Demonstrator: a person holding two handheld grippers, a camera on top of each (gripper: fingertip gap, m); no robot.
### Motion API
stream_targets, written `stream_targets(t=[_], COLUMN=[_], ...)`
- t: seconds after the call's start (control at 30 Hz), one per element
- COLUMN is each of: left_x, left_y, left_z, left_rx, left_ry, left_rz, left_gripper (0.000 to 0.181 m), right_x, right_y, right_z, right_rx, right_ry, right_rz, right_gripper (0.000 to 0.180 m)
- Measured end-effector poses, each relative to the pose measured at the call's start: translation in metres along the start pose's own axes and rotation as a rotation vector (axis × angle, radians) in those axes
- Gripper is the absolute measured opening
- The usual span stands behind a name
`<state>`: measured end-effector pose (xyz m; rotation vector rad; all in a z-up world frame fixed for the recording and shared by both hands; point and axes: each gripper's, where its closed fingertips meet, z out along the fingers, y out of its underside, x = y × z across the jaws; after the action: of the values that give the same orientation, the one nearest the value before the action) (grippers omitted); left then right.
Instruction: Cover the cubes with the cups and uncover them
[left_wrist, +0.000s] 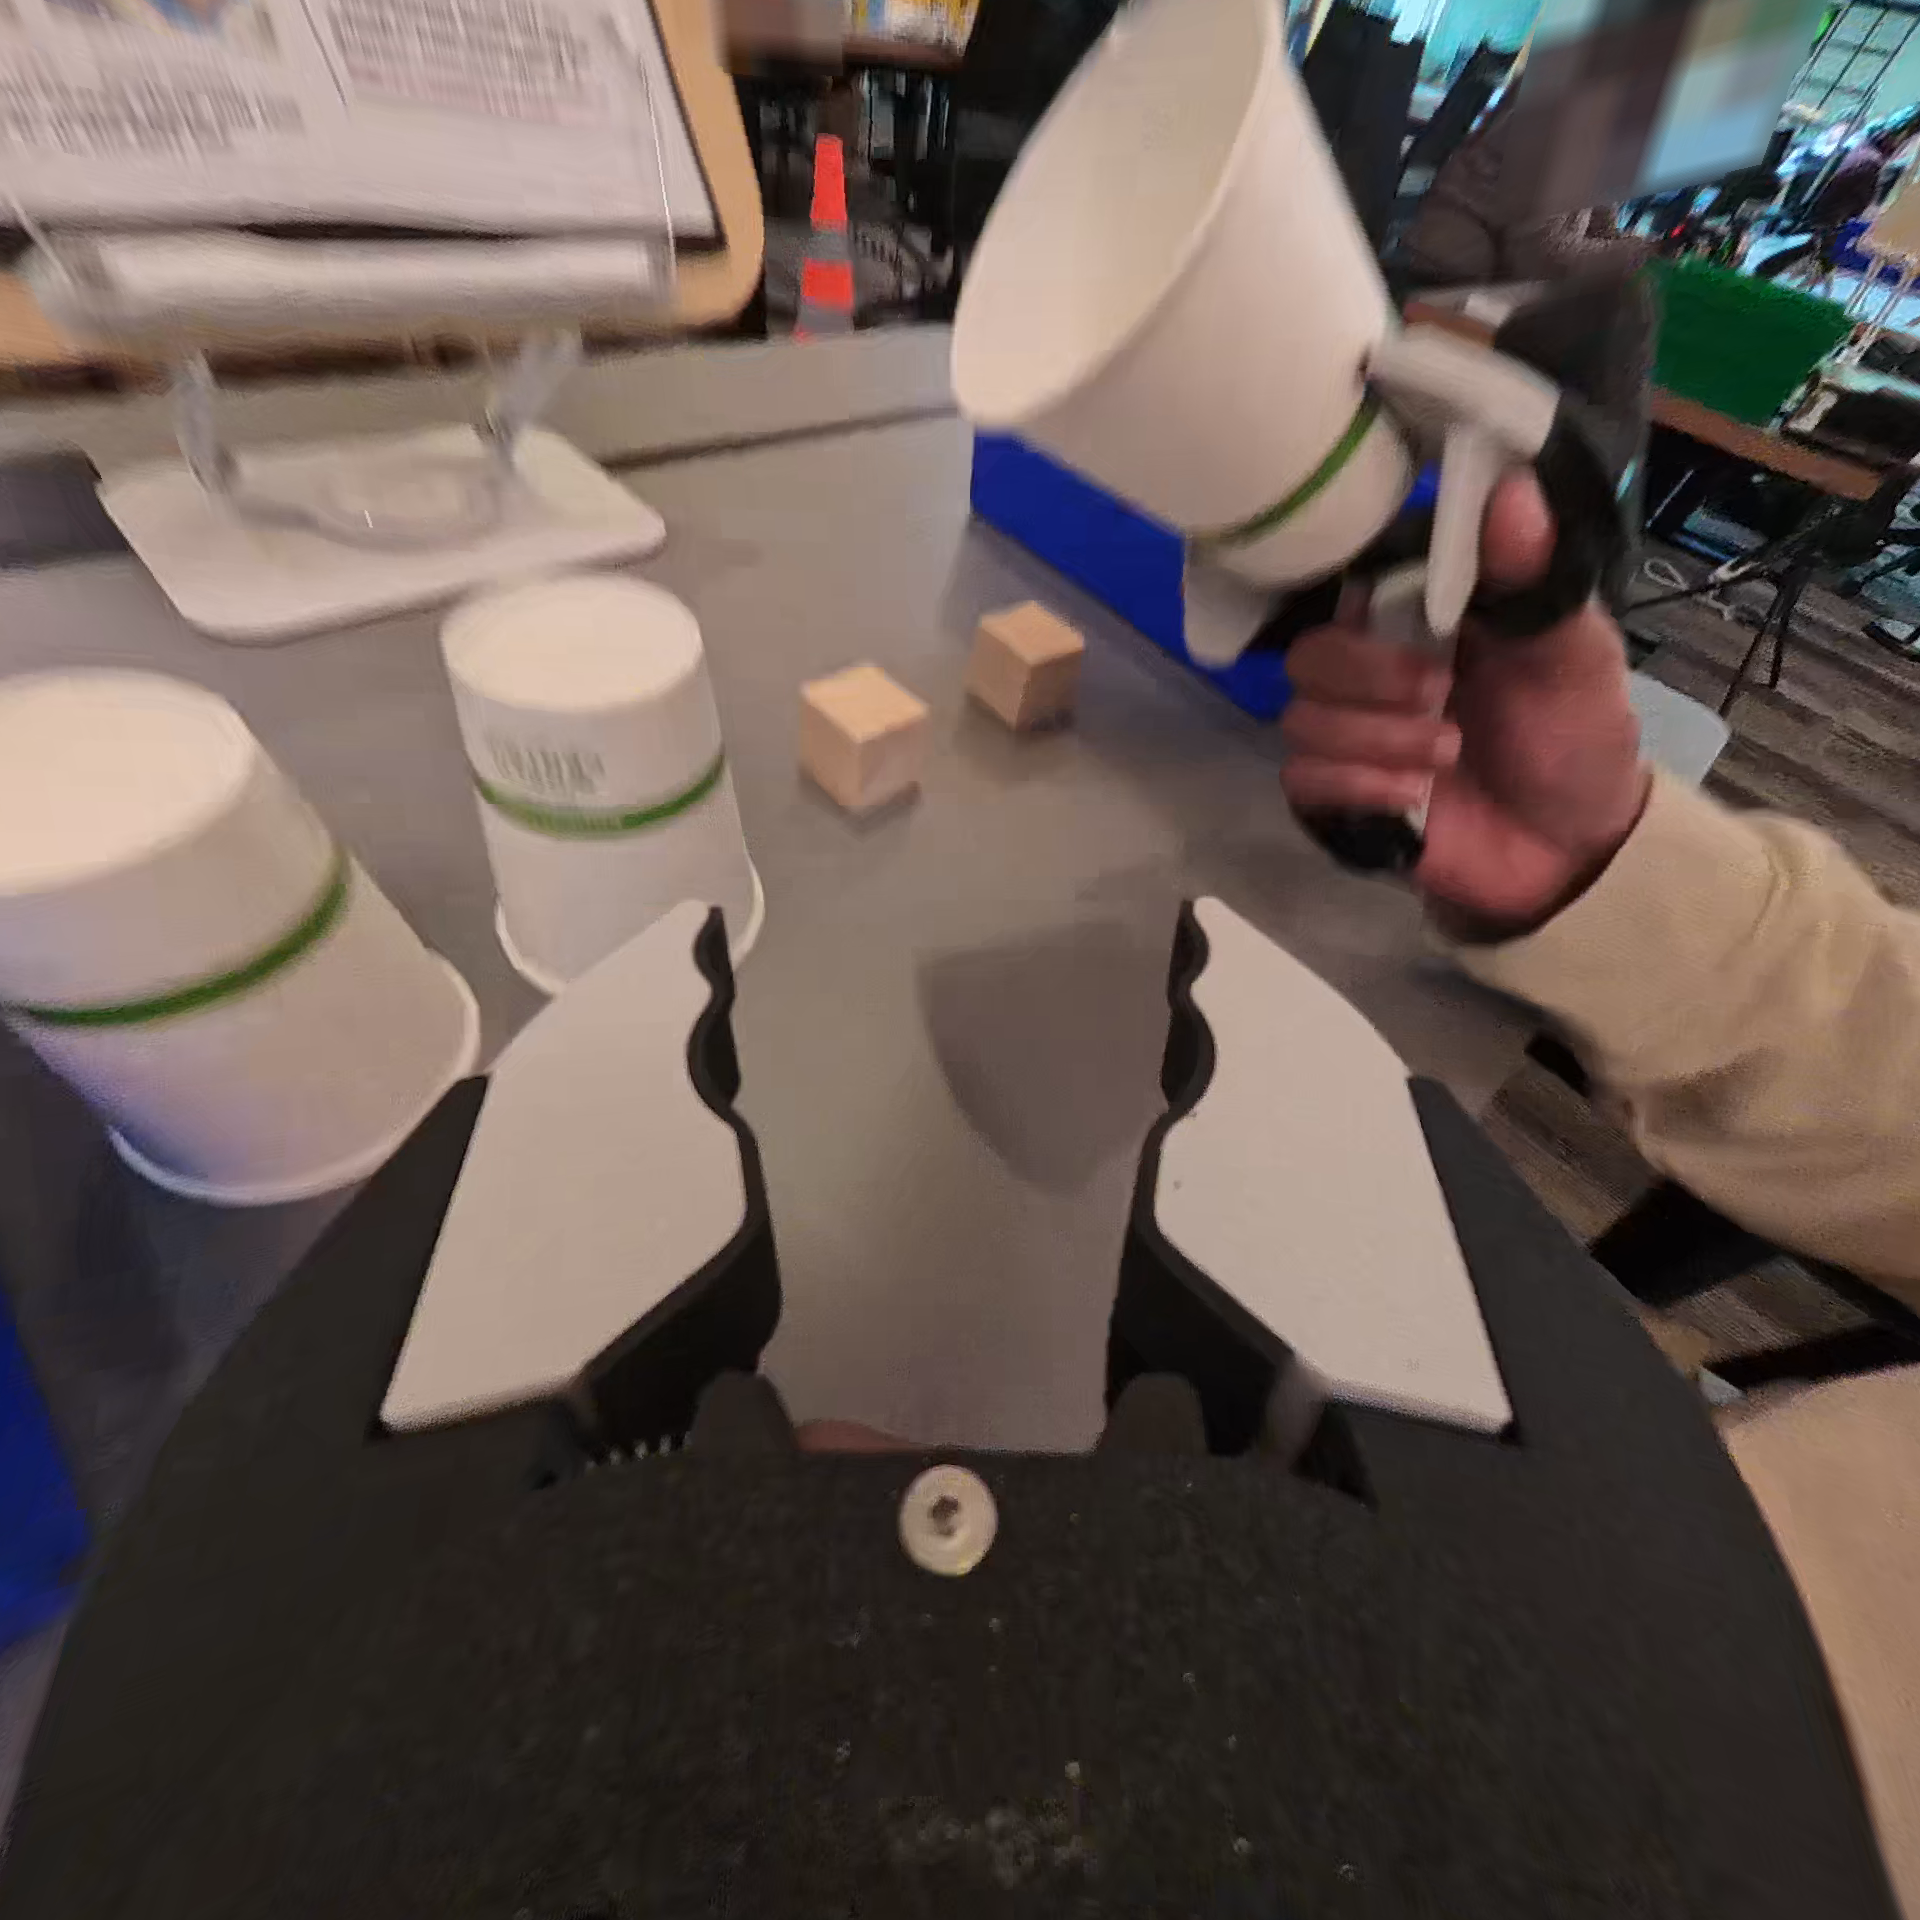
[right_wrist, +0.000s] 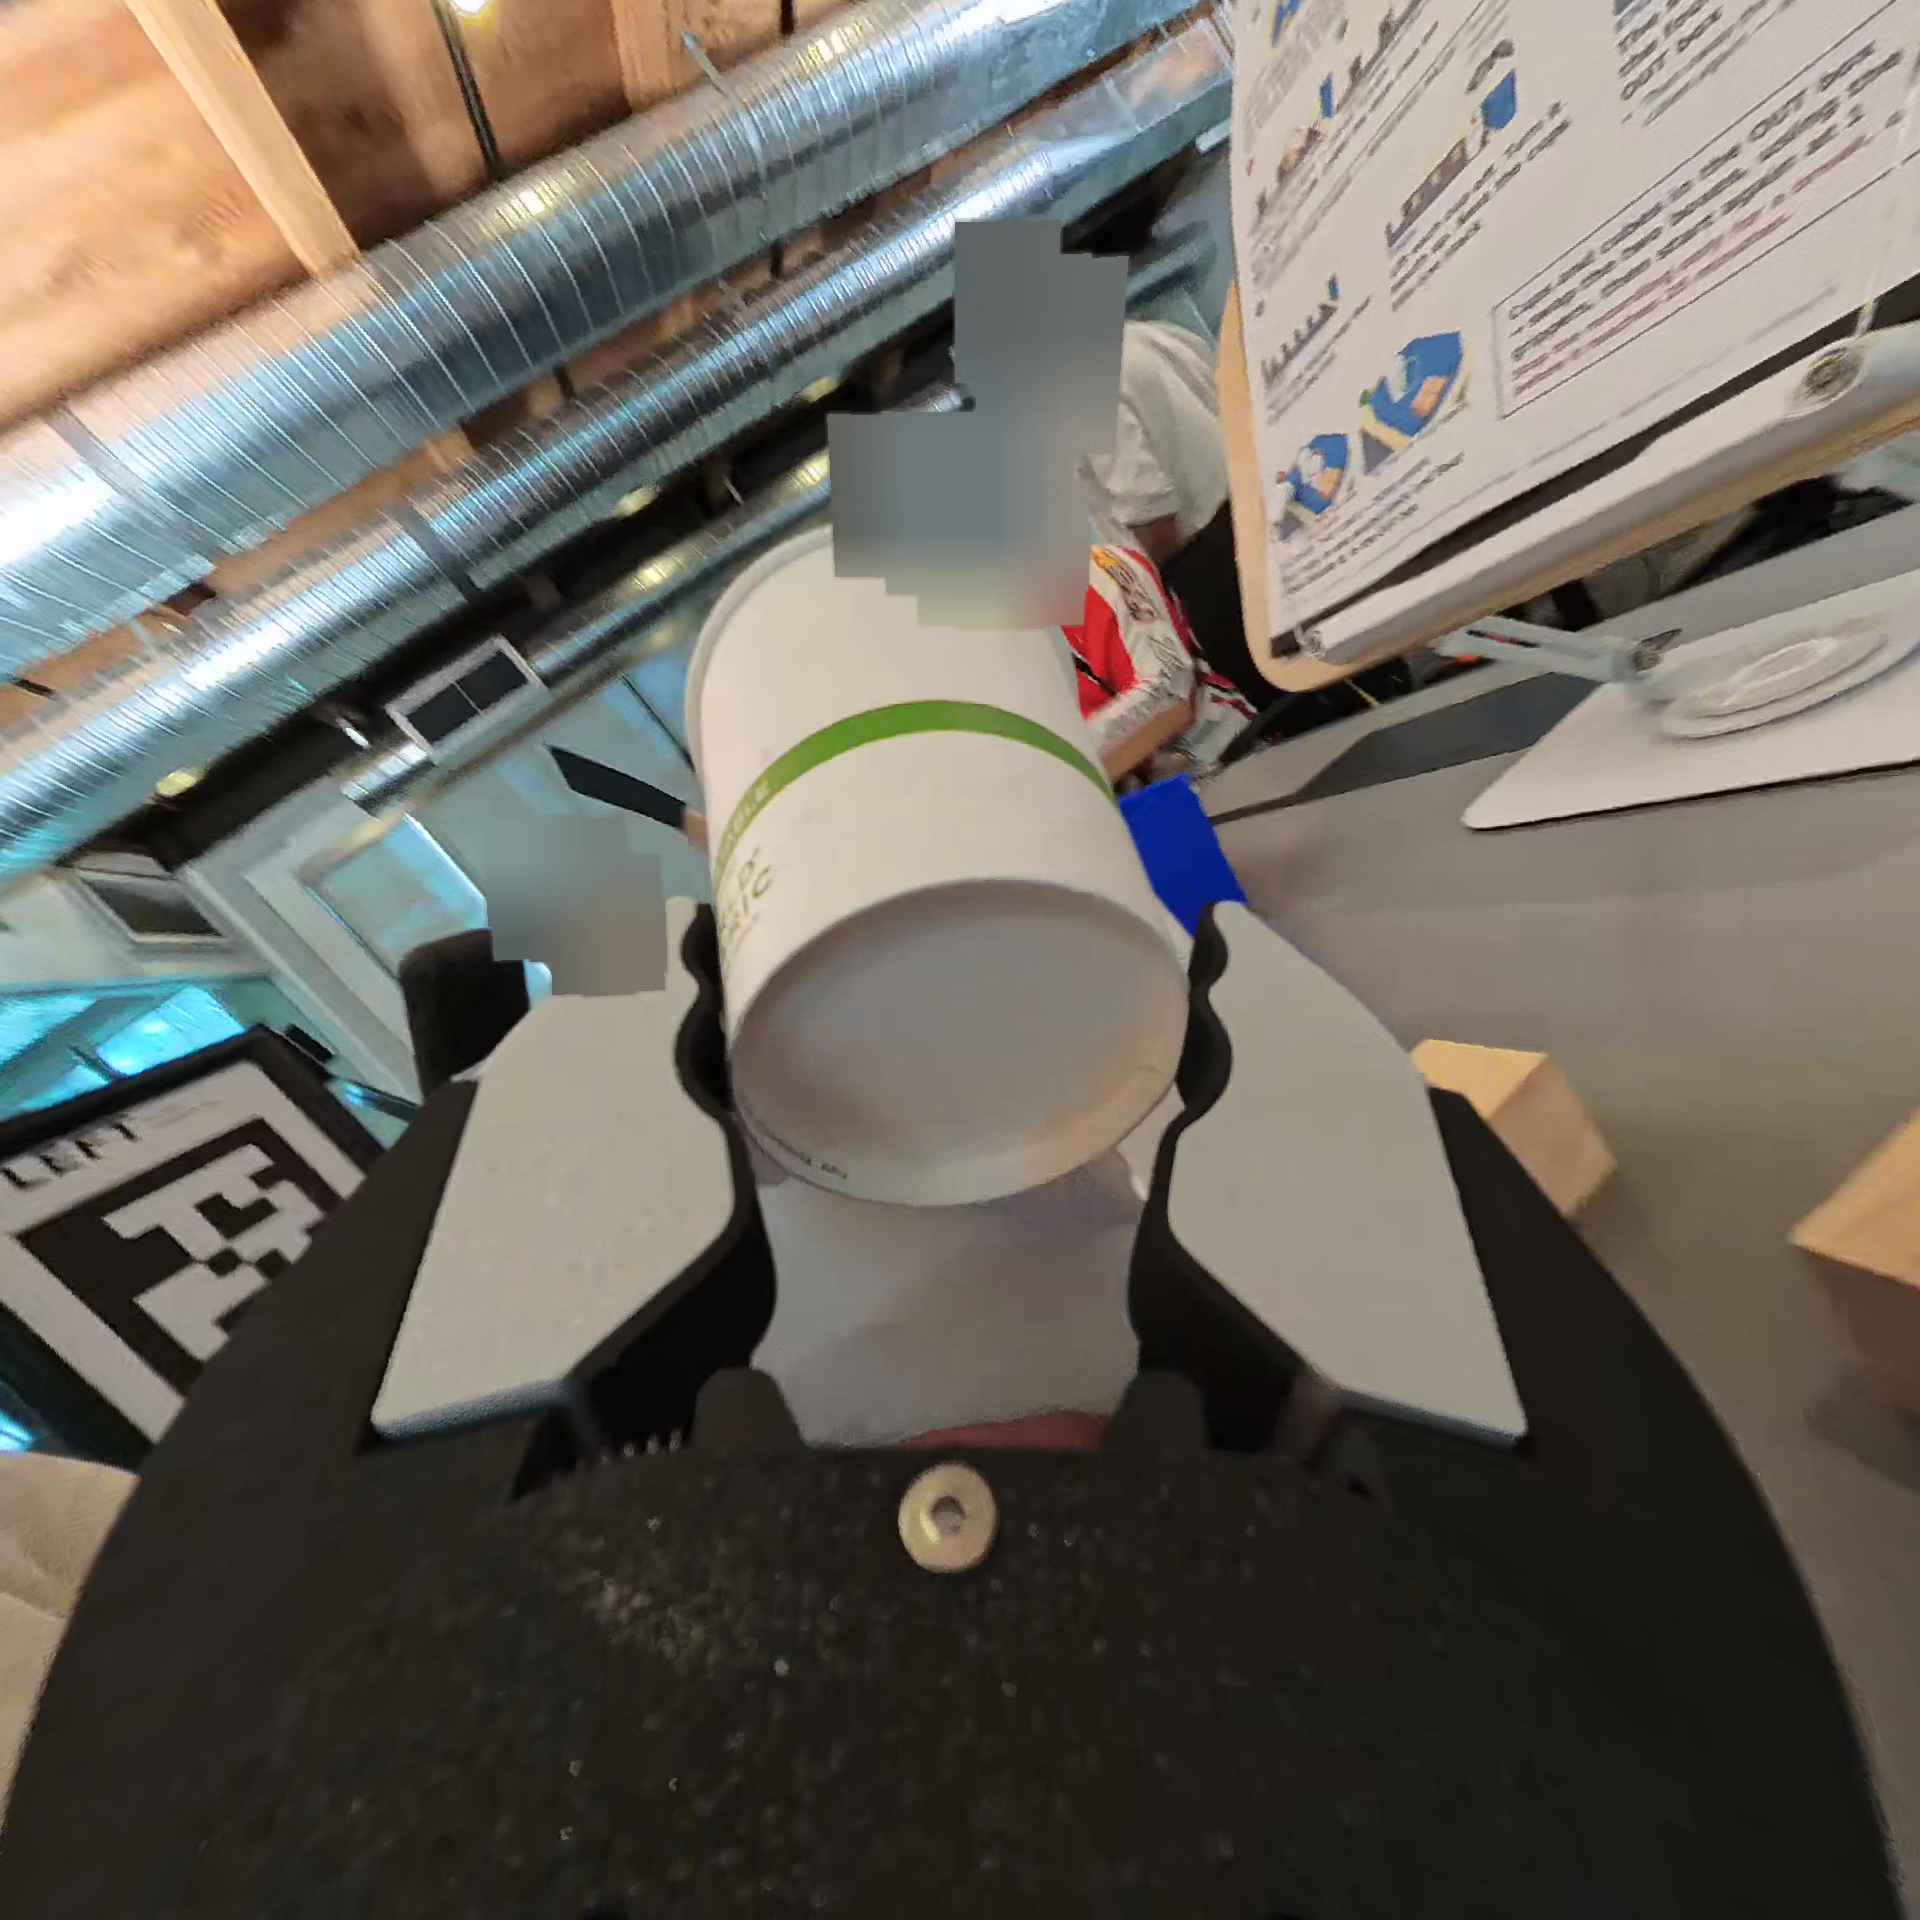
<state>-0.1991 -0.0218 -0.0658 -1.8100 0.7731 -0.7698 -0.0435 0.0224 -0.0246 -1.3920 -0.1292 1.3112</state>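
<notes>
Gripping a cup (right_wrist: 914, 883) near its base, the right gripper (right_wrist: 951, 1049) holds it tilted aloft, likely to clear two bare cubes (left_wrist: 862, 732) below; the left gripper (left_wrist: 951, 997) gapes empty, two upturned cups (left_wrist: 597, 769) to its left on the desk (left_wrist: 831, 540).

Left gripper (left_wrist: 951, 935) agape, right gripper (right_wrist: 951, 945) clamped.
</notes>
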Motion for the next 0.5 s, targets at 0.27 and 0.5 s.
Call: stream_targets(t=[0.27,0.5], left_x=[-0.016,-0.013], left_y=[0.034,0.036], left_z=[-0.005,-0.008], left_rx=[-0.055,-0.079], left_ry=[-0.038,-0.057], left_rz=[-0.016,0.041], left_gripper=[0.073,0.071], right_x=[0.049,0.081], right_y=[-0.032,0.005], right_z=[0.014,0.04], right_rx=[-0.978,-1.728], right_ry=[0.392,0.323], right_rz=[-0.759,-1.046], right_gripper=[0.086,0.086])
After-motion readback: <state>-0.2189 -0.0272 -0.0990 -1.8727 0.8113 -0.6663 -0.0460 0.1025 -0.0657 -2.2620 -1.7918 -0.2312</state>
